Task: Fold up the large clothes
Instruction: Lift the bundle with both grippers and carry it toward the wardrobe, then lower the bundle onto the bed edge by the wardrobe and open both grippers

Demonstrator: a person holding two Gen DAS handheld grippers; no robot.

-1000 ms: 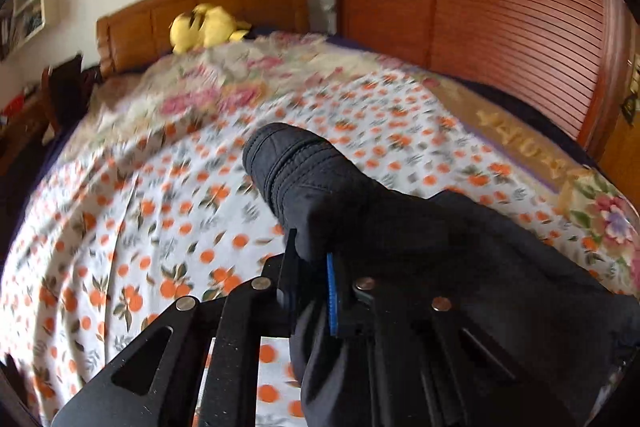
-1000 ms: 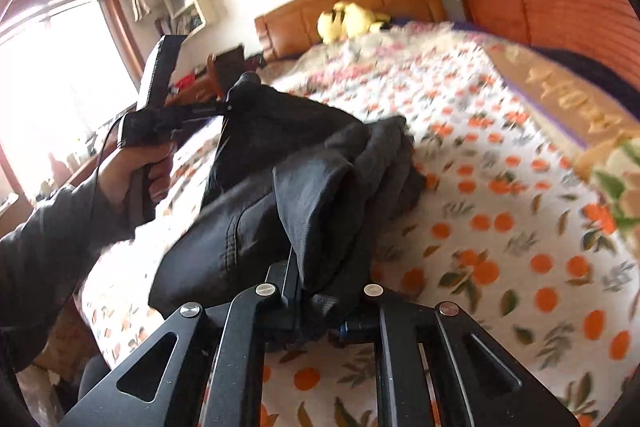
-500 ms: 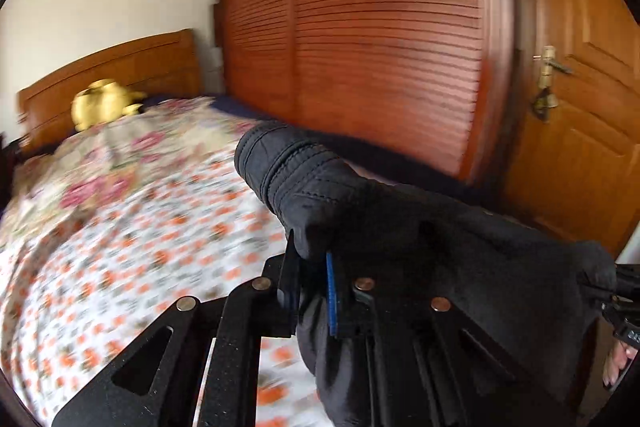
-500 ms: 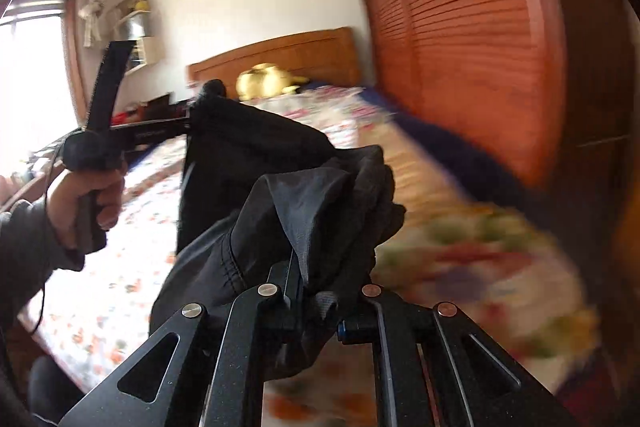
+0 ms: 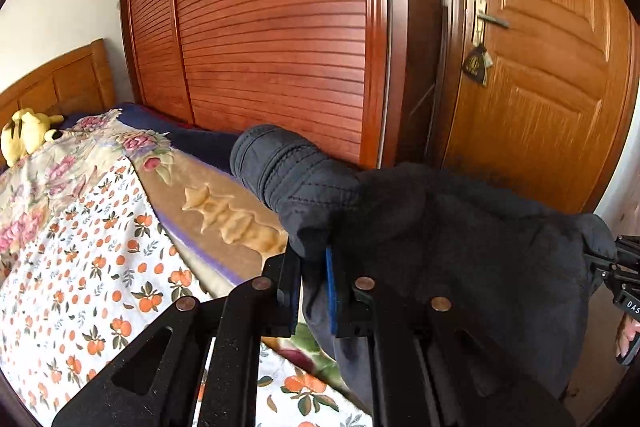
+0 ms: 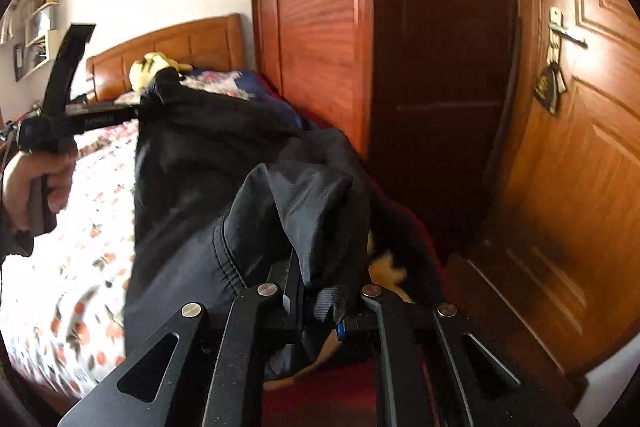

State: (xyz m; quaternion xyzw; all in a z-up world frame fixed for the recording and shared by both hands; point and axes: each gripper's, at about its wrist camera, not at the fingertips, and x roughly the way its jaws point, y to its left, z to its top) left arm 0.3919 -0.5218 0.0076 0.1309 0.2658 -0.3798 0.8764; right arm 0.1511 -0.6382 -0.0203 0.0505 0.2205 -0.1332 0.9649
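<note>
Left wrist view
Left gripper (image 5: 314, 291): jaws pinched narrow on the dark garment (image 5: 460, 235), a stitched cuff rising just past the fingertips.
Garment position: held above the bed (image 5: 80, 267), stretching right toward the right gripper (image 5: 624, 279).
Writing: "DAS" partly readable on that gripper.

Right wrist view
Right gripper (image 6: 320, 307): jaws clamped on bunched garment (image 6: 240, 187) fabric.
Left gripper (image 6: 138, 113): grips the garment's far end.
Writing: gripper label blurred.

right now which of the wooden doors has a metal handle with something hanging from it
The plain panelled door on the right. It carries a metal lever handle with a dark tag hanging below; the slatted wardrobe doors beside it show none.
</note>
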